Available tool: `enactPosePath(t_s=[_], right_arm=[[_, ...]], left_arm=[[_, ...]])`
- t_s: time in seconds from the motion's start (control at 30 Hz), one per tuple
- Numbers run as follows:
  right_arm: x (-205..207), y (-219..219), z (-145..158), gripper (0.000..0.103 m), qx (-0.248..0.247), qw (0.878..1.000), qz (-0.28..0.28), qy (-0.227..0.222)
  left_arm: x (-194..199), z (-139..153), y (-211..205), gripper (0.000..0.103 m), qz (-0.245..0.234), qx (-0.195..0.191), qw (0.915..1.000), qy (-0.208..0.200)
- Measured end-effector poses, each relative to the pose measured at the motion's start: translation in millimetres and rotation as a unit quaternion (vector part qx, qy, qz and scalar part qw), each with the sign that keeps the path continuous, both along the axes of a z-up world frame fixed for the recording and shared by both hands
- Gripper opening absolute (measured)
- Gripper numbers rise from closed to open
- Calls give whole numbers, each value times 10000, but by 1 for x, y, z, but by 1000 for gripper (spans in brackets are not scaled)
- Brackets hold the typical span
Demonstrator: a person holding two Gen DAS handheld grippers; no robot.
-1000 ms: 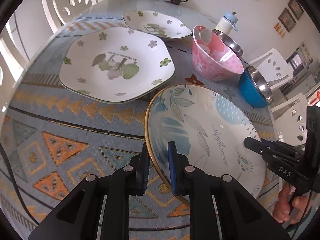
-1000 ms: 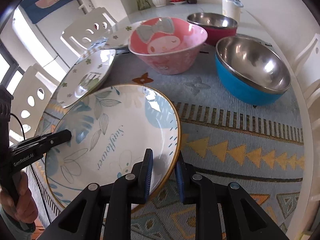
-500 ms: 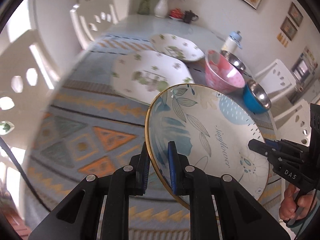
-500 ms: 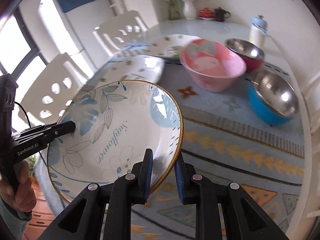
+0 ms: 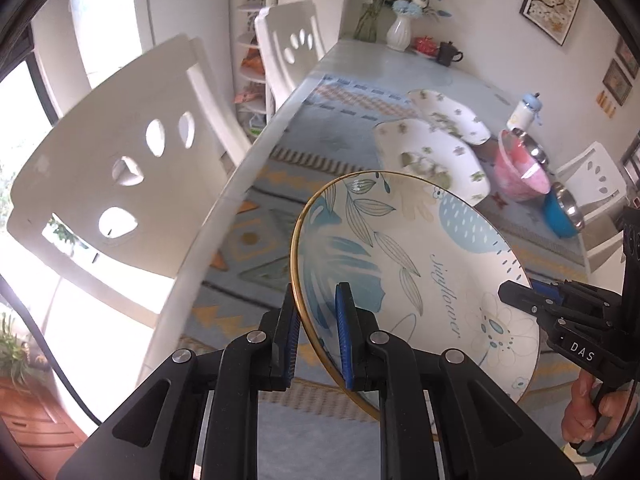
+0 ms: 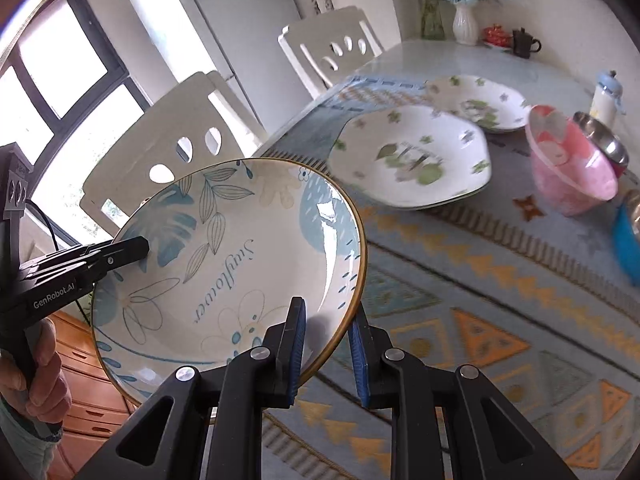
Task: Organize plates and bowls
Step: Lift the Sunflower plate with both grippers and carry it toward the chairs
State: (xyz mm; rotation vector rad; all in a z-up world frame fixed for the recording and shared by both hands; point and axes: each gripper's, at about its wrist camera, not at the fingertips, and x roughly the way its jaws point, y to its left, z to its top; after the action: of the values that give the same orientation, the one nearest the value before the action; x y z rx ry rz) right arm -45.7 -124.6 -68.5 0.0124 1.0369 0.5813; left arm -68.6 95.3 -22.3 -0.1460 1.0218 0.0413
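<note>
Plates number three; one round leaf plate (image 5: pixel 404 280) with a gold rim is up in the air over the table's (image 6: pixel 452 56) edge, and two white flower plates (image 6: pixel 412 156) lie side by side on the patterned cloth (image 6: pixel 480 288); the left gripper (image 5: pixel 318 332) pinches its left rim tight; the right gripper (image 6: pixel 328 336) pinches its right rim tight; farther right sit three bowls I can count: one pink bowl (image 6: pixel 568 164), one blue bowl (image 5: pixel 562 216), one steel-lined bowl (image 6: pixel 600 140) behind the pink one.

My leaf-print plate (image 5: pixel 408 280) hides part of the counter's patterned cloth (image 5: pixel 256 240). The blue bowl (image 6: pixel 628 240) is cut off at the picture's edge. The clover plates (image 6: pixel 412 156) blur.
</note>
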Motion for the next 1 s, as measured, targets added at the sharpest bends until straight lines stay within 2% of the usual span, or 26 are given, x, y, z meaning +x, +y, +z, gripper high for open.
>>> enactPosePath(t_s=[0.23, 0.47, 0.6, 0.83, 1.0], right_arm=[[-3, 31, -34, 20, -293, 9989, -255, 270], [-5, 41, -52, 20, -398, 9961, -628, 469], [-7, 48, -50, 20, -566, 9950, -747, 346], [-10, 58, -57, 20, -557, 9911, -1113, 466], [-9, 64, -56, 22, -523, 9908, -1142, 507]], left_arm=[[15, -43, 32, 14, -46, -405, 9989, 218], [30, -69, 43, 14, -370, -382, 9980, 350], [35, -76, 48, 14, -429, -436, 9975, 364], [50, -89, 58, 14, -413, -470, 9968, 491], [58, -87, 65, 15, -440, -515, 9965, 496]])
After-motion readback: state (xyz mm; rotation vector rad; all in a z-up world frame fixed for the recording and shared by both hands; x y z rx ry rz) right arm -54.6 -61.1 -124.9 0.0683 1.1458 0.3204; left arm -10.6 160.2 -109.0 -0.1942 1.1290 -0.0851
